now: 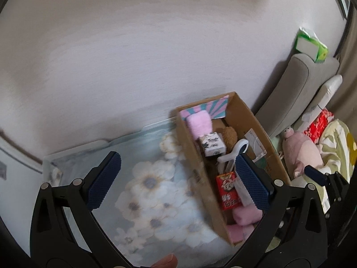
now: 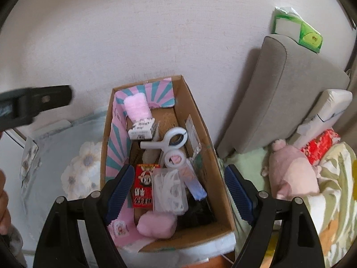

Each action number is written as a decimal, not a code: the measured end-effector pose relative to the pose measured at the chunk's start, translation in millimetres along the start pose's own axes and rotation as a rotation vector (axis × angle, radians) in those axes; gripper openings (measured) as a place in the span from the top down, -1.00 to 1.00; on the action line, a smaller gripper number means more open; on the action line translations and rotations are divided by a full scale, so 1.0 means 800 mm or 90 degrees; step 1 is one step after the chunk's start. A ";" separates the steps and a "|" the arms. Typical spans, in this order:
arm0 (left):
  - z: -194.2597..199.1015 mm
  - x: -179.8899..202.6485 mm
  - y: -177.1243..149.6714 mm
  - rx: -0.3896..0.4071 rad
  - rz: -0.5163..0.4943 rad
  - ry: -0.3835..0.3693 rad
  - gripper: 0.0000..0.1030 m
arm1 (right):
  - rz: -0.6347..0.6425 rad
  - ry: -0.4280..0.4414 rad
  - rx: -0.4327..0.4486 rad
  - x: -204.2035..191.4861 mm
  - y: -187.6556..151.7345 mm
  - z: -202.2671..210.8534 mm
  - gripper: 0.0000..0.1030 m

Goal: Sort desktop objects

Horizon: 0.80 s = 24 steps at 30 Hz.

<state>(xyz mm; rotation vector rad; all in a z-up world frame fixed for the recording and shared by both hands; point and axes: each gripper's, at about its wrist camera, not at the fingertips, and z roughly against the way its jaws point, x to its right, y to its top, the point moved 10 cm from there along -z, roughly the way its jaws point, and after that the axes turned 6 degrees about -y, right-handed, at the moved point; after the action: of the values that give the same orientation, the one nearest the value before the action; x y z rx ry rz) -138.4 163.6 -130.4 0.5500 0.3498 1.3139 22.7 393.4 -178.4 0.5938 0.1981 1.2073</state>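
A cardboard box [image 2: 202, 131] stands on a table with a floral cloth [image 1: 151, 185]. It holds a red snack packet [image 2: 144, 186], a clear plastic case [image 2: 170, 189], a white clip [image 2: 166, 140], a tape roll [image 2: 175, 158], a small black-and-white box [image 2: 141, 129] and pink fluffy items [image 2: 136, 108]. My right gripper [image 2: 178, 189] is open and empty above the box's near end. My left gripper [image 1: 178, 178] is open and empty above the cloth, at the box's [image 1: 256, 120] left wall. The red packet [image 1: 227, 189] shows there too.
A grey cushion [image 2: 281, 89] leans on the wall to the right, with a green tissue pack [image 2: 296, 29] on top. A pink plush toy [image 2: 290, 174] and bedding lie right of the box. The left gripper's arm [image 2: 33, 105] crosses the right wrist view at the left.
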 end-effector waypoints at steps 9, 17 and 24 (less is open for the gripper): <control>0.086 -0.087 -0.030 0.016 0.069 0.052 -0.98 | 0.037 -0.002 0.008 -0.044 0.011 0.056 -0.55; 0.156 -0.160 -0.073 0.040 0.134 0.101 -0.98 | 0.079 0.021 0.027 -0.098 0.016 0.093 -0.55; 0.195 -0.196 -0.101 0.050 0.173 0.128 -0.98 | 0.096 0.048 0.015 -0.144 0.009 0.110 -0.55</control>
<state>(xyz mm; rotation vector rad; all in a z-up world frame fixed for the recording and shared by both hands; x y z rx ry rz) -25.0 -29.8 -57.5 0.5467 0.5073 1.6283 14.7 260.3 -120.5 0.5923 0.2348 1.3768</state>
